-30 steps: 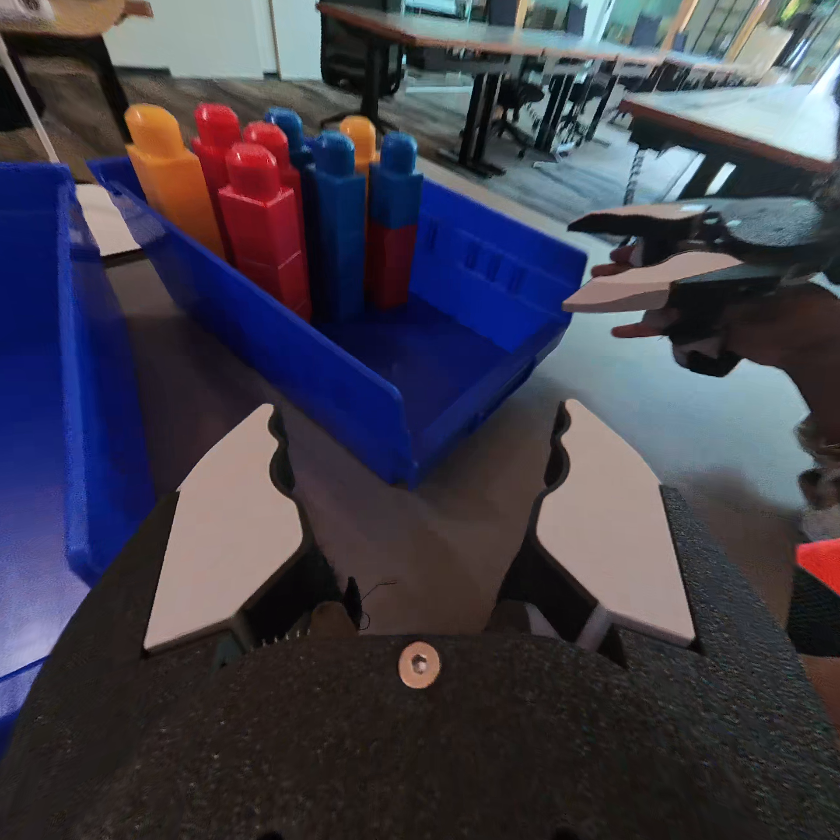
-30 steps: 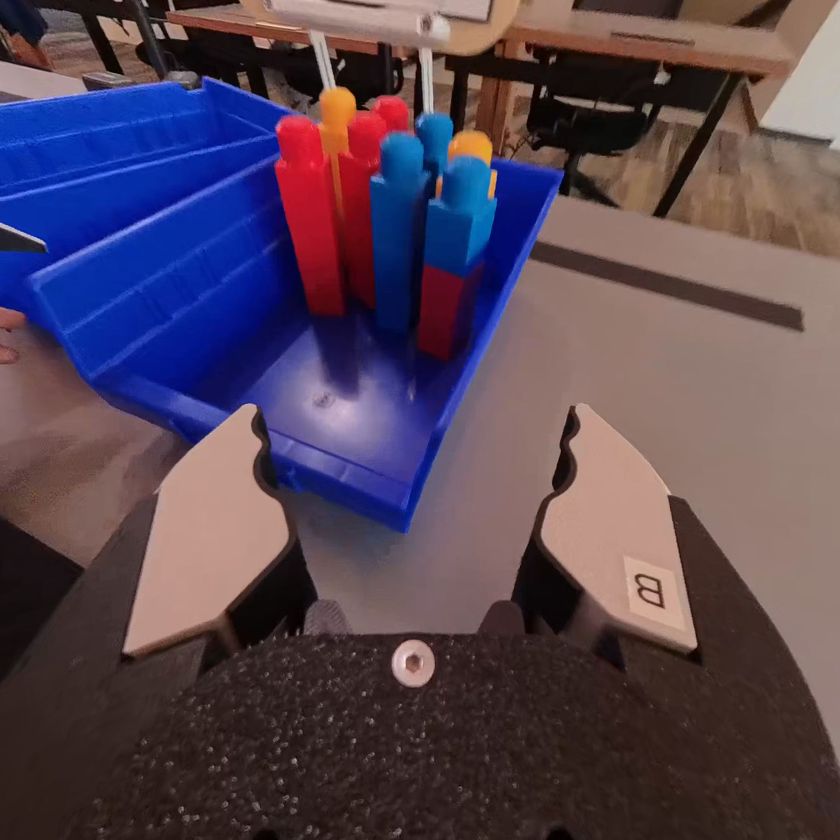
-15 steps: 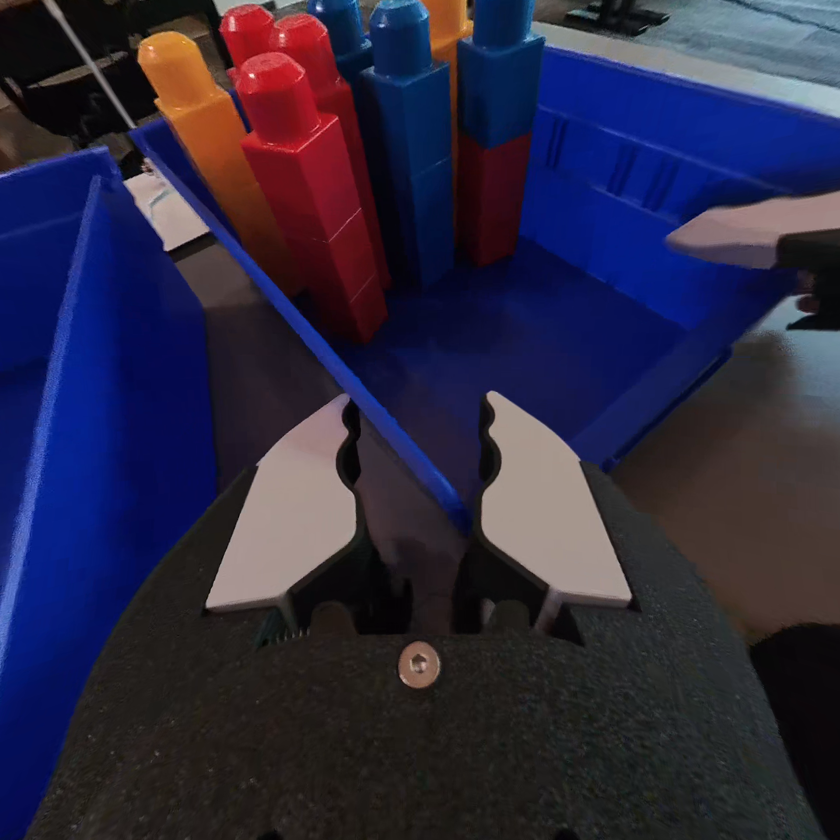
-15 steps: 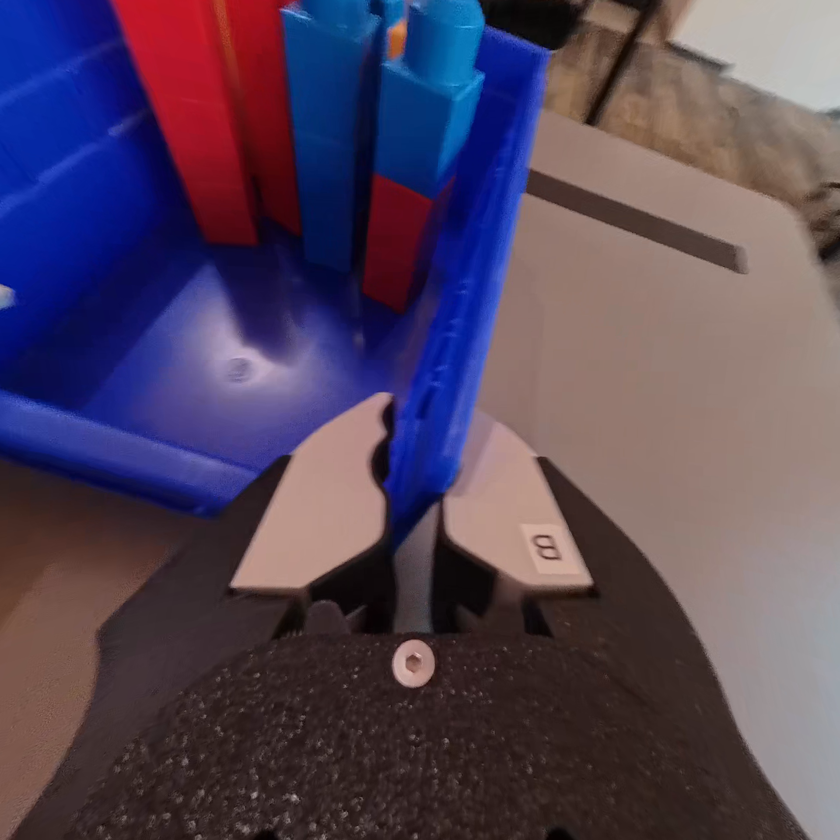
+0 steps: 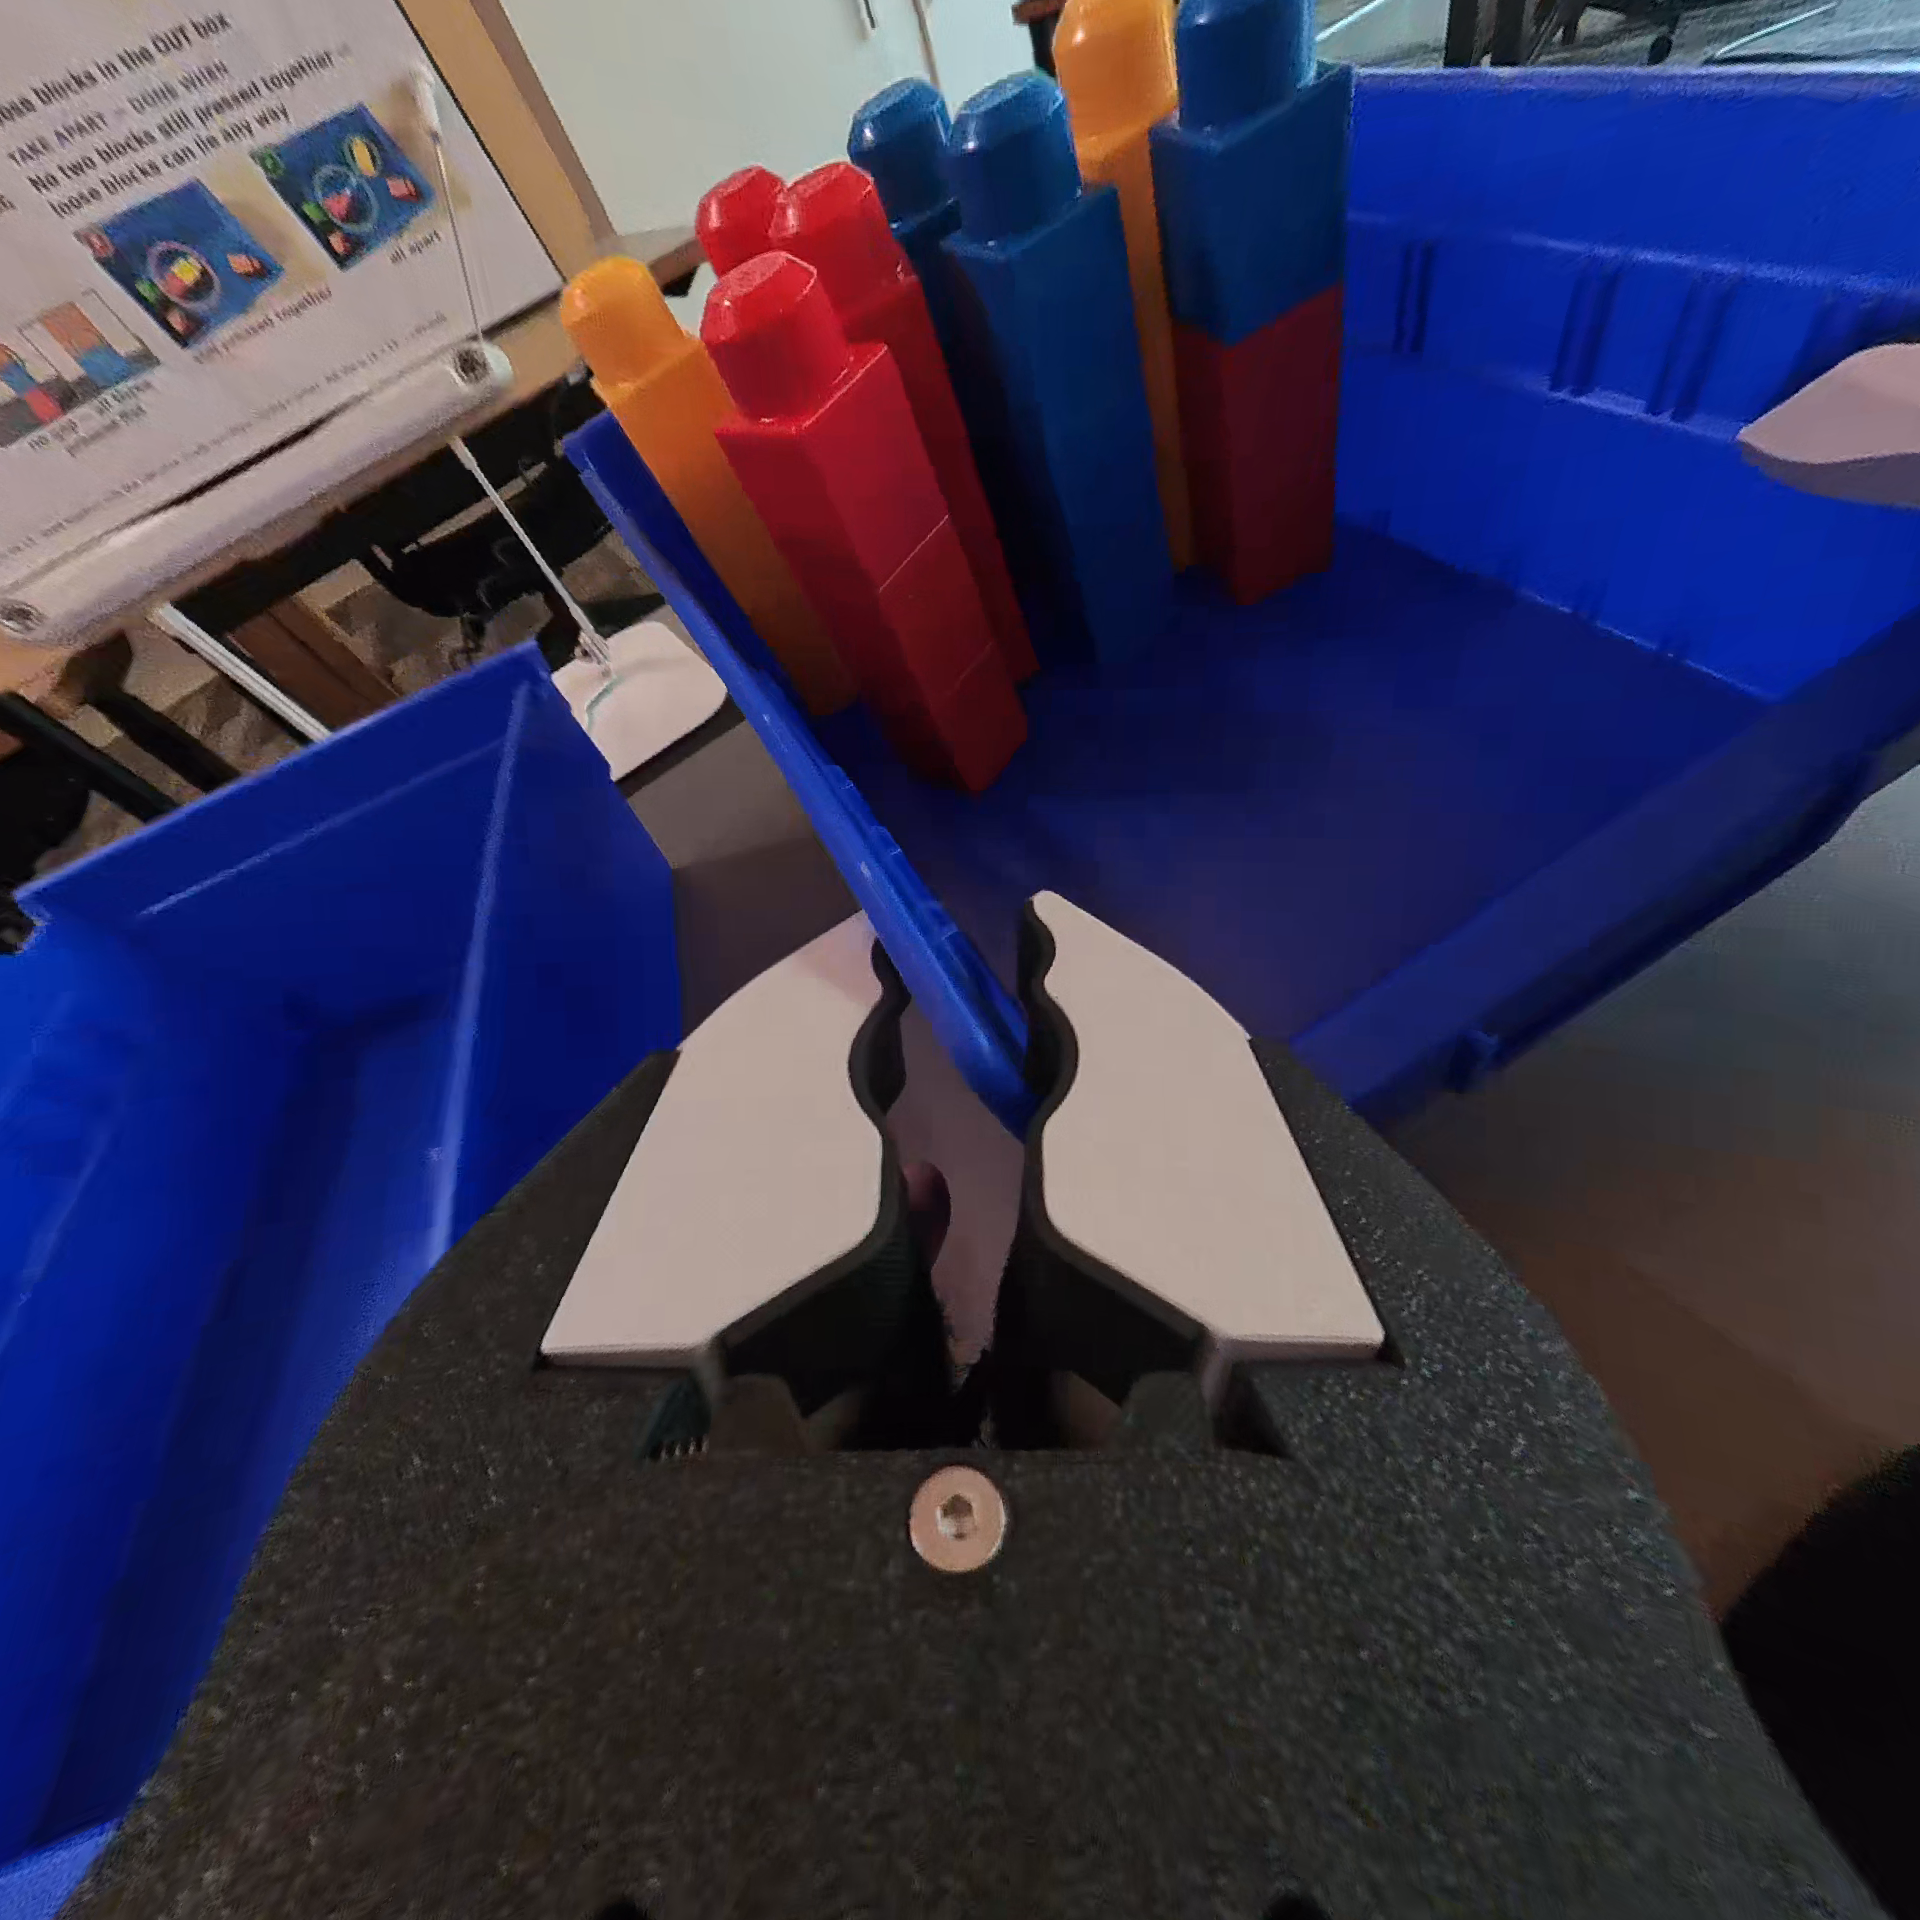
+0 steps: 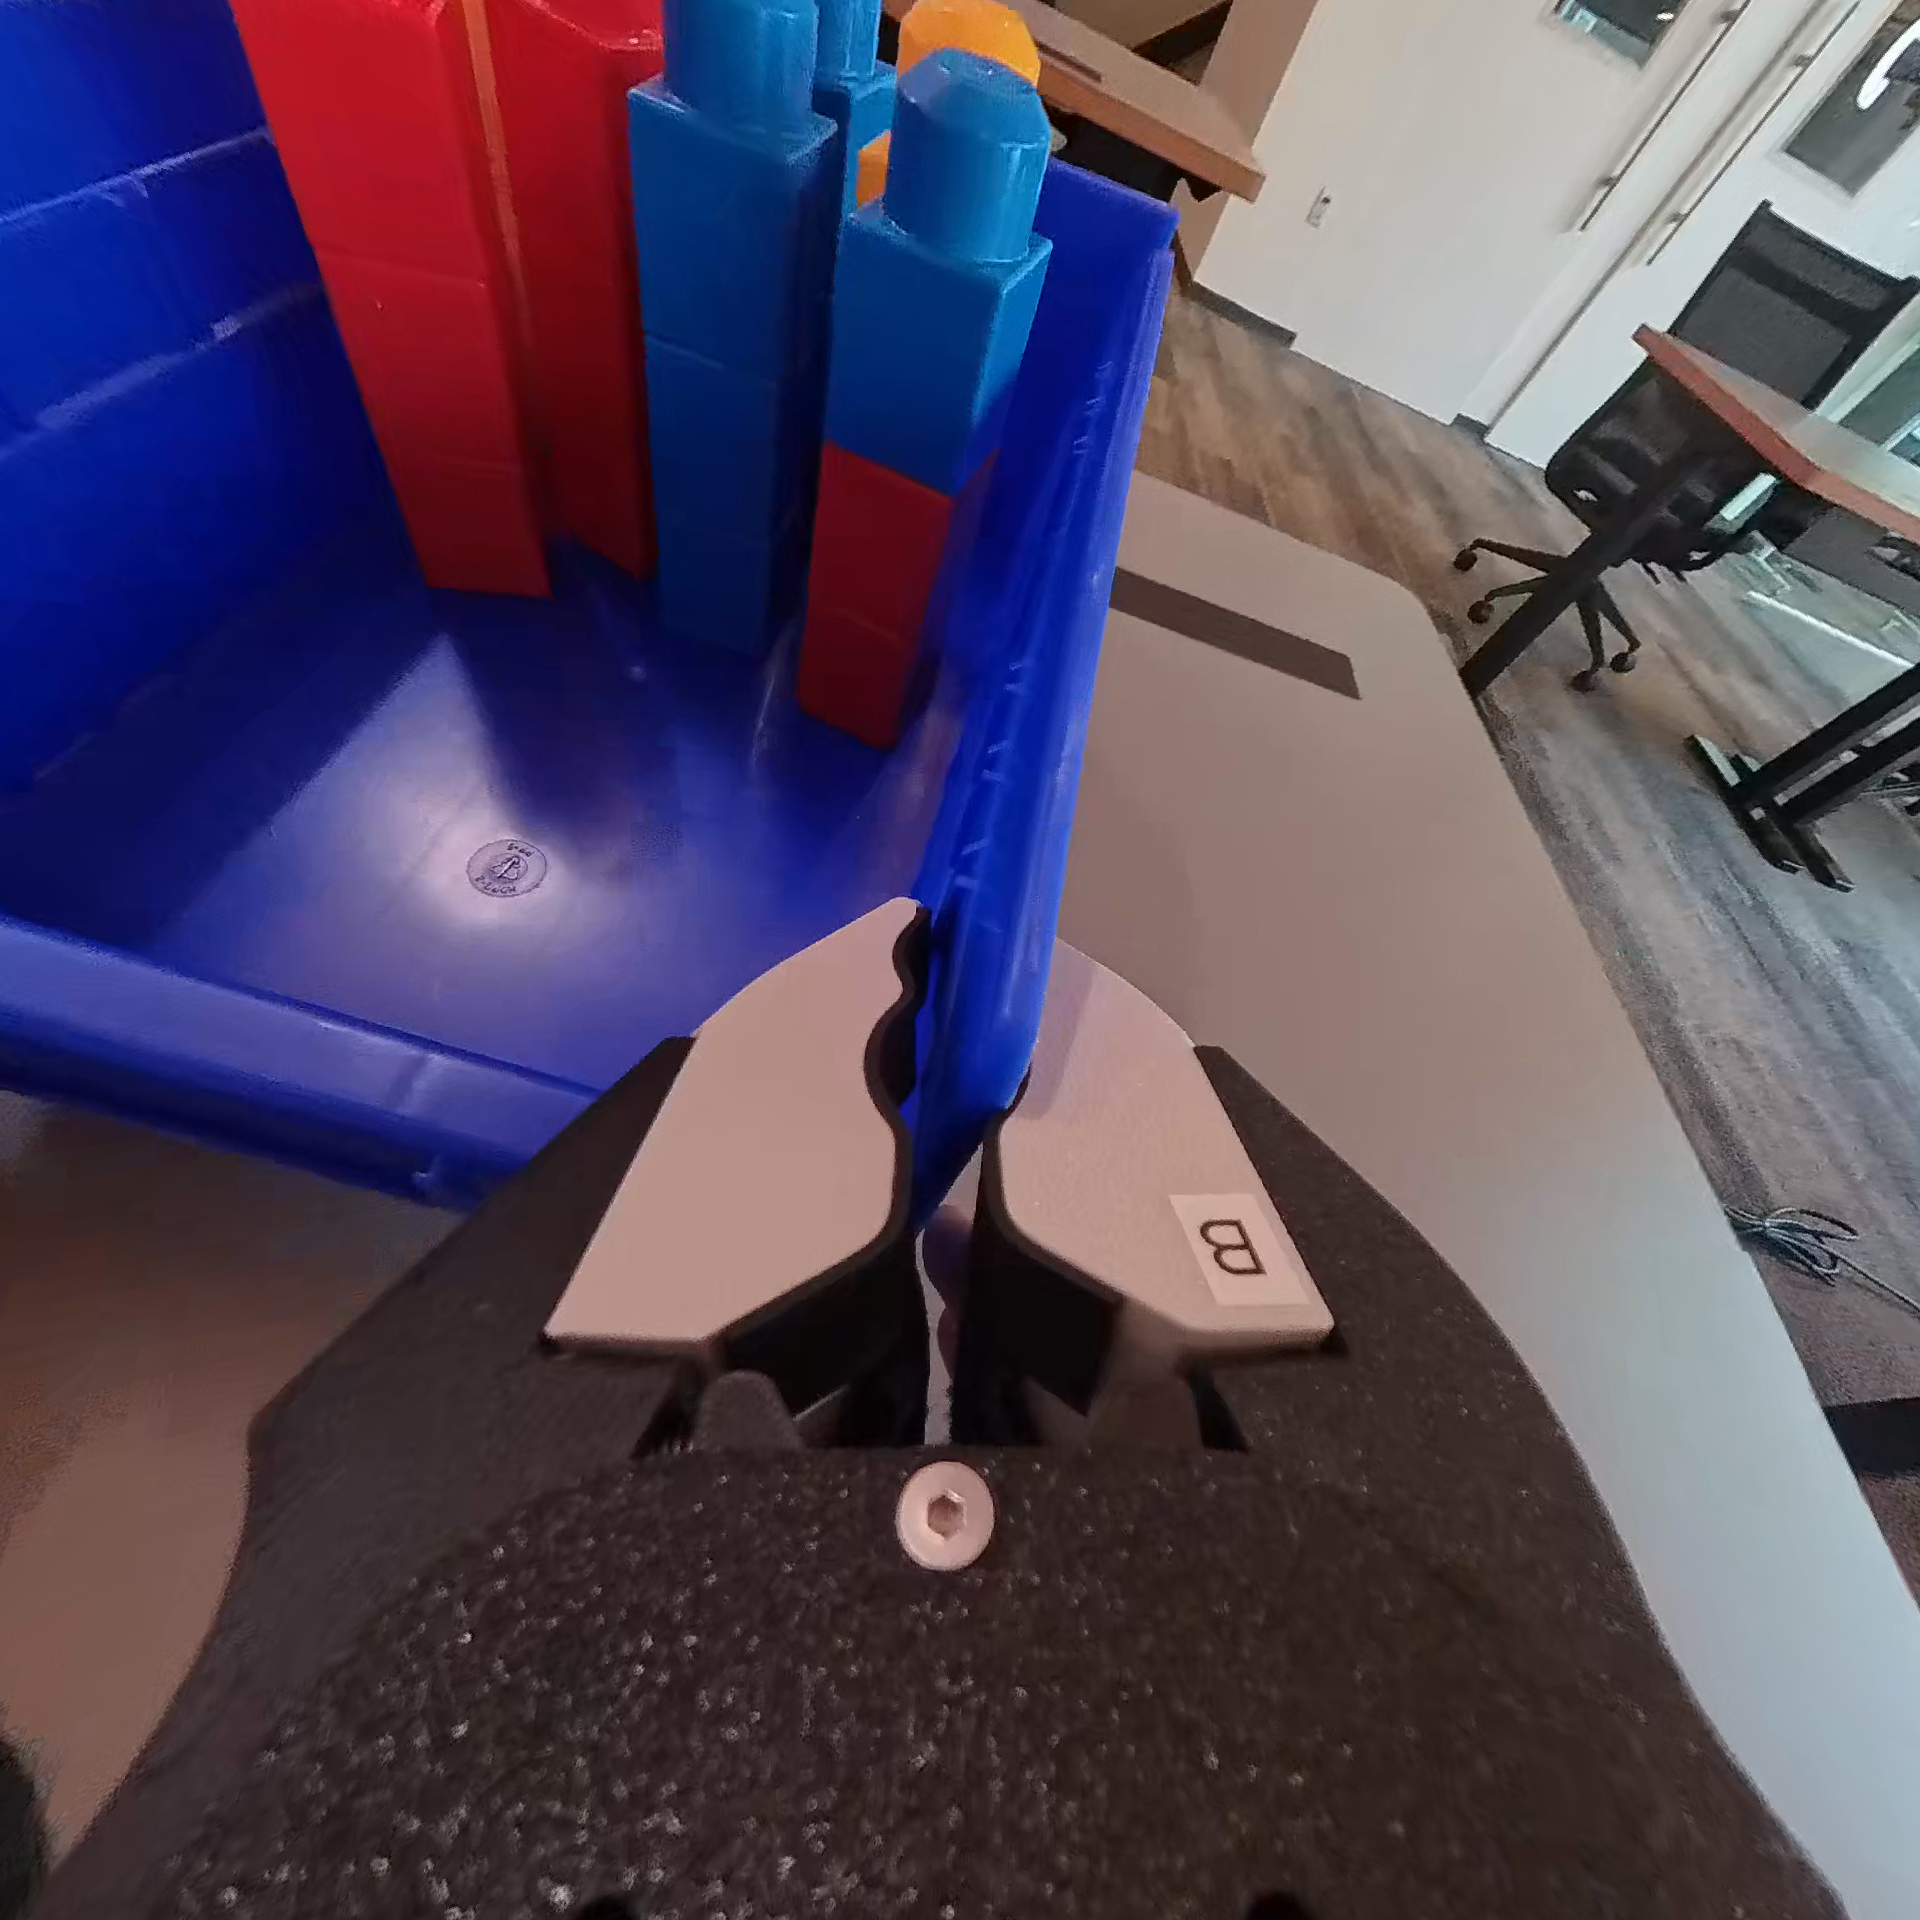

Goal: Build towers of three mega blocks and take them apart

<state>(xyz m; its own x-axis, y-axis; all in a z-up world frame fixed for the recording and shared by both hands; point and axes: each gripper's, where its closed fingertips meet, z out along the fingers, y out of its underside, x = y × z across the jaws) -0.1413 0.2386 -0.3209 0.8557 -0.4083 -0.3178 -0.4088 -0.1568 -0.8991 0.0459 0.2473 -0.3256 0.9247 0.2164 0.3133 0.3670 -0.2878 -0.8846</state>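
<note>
Left wrist view: left gripper [image 5: 954,1023] at lower centre, nearly closed, pinching the near end of the side wall of the blue bin [image 5: 1455,810]; right finger pressed against the wall's inner face, left finger just outside it, a narrow gap showing behind the wall. Bin stretching from centre to the upper right of the frame. At its far end, upper centre, towers of mega blocks standing upright and packed together: an orange tower [image 5: 707,457] against the gripped wall, a red tower [image 5: 873,520] just beside it and nearest the gripper, more red behind, two all-blue towers [image 5: 1049,343], another orange one behind those, and a blue-over-red tower [image 5: 1257,343] farthest right. Near half of the bin floor bare. Second blue bin [image 5: 312,1039] filling the left edge. Instruction sheet [image 5: 208,208] in the upper left. Tip of the right gripper [image 5: 1839,442] at the right edge, by the bin's far wall.

Right wrist view: right gripper [image 6: 956,1039] at centre, clamped on the near end of the bin's right wall [image 6: 1029,727], wall sandwiched between both fingers. Blue-over-red tower [image 6: 914,416] closest, straight ahead along the gripped wall and touching it; all-blue tower [image 6: 717,364] left of it, red towers [image 6: 416,312] in the upper left, an orange stud [image 6: 966,36] peeking at top centre. Grey table [image 6: 1351,1039] at right
</note>
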